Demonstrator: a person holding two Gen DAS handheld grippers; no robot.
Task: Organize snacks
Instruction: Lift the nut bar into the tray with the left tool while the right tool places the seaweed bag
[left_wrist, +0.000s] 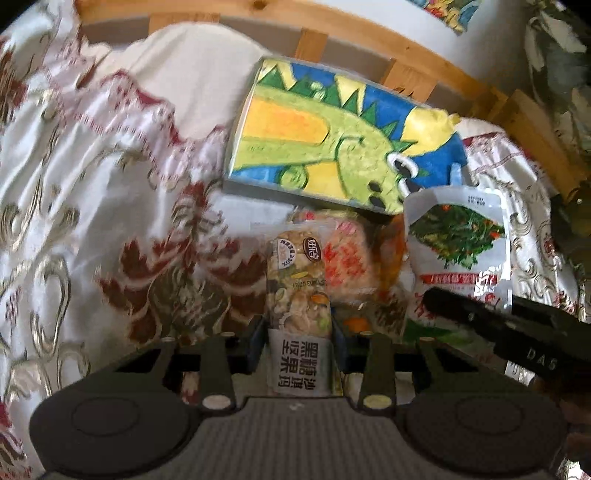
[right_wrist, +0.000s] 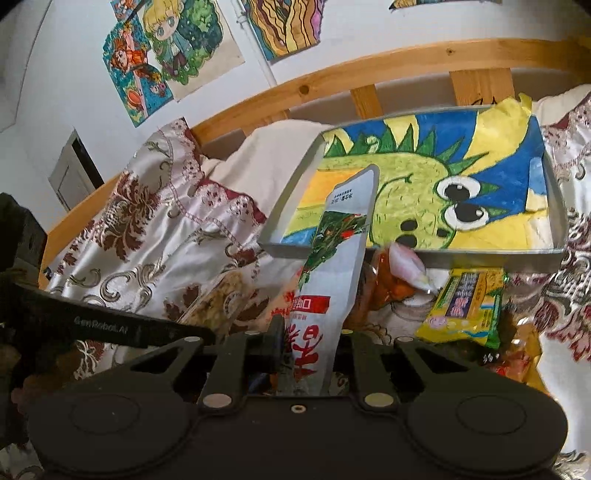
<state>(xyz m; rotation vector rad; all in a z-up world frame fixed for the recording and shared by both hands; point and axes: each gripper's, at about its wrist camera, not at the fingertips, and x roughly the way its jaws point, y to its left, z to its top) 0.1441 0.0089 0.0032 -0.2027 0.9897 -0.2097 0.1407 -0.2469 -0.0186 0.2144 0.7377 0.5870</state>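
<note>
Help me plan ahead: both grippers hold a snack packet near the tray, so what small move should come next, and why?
Probably carry the right gripper, shut on the white pouch, forward over the tray; its dinosaur-drawing floor holds no snacks, and loose packets lie in front.

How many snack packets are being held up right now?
2: a nut bar packet in the left jaws, a white pouch in the right jaws. More packets lie below the tray, some possibly hidden.

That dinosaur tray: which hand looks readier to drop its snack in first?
Probably the right. The right gripper holds its white pouch with the top already overlapping the tray rim. The left gripper holds a nut bar short of it, behind other packets.
</note>
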